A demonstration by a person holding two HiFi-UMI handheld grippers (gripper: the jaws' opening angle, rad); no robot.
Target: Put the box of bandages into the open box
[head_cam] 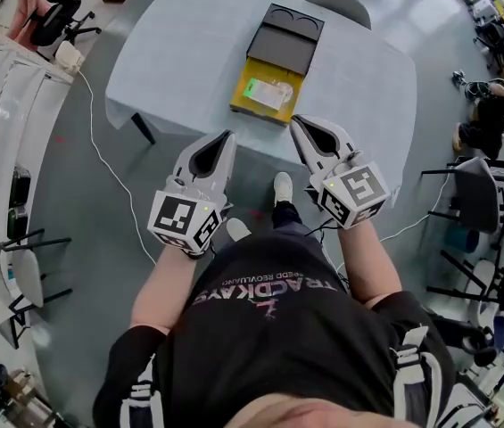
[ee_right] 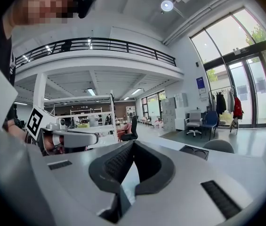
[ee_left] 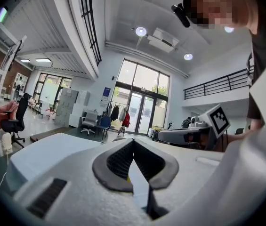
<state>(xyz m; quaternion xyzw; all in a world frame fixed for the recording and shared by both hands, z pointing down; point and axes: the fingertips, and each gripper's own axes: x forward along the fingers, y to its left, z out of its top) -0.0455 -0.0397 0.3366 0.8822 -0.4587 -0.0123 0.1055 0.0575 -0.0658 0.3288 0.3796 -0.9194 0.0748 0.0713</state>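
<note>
Nearest to us is the person's black T-shirt (head_cam: pixel 269 328), with both forearms reaching out from it toward the open box (head_cam: pixel 250 107). Each hand carries a gripper on the near side of that box, short of it and touching nothing.

The left gripper (head_cam: pixel 228 137) is clenched. In its own view the dark ribbed pads (ee_left: pixel 118 161) meet at the tip with nothing between them, and only a sliver of cloth and a bit of yellow shows through the gap lower down. The right gripper (head_cam: pixel 297 122) is clenched and empty as well, its jaws closed to a point. It hangs slightly closer to the open box than the left one does. The two are apart, one on either side of the line from the person to the box. Below them, nearer than the box, we see the person's white shoes (head_cam: pixel 283 185) on the grey floor.

The open box sits on the table (head_cam: pixel 189 52), which is draped in a pale blue cloth. Its yellow tray faces the person. Inside the tray, toward its right side, lies the box of bandages (head_cam: pixel 270 92) — small and white with a green patch. The print is too small for us to read.

The black lid (head_cam: pixel 285 38) is folded back on the far side of the open box, showing two round recesses at its far end. Beyond the open box, at the far edge of the table, stands a grey chair (head_cam: pixel 341 5).
</note>
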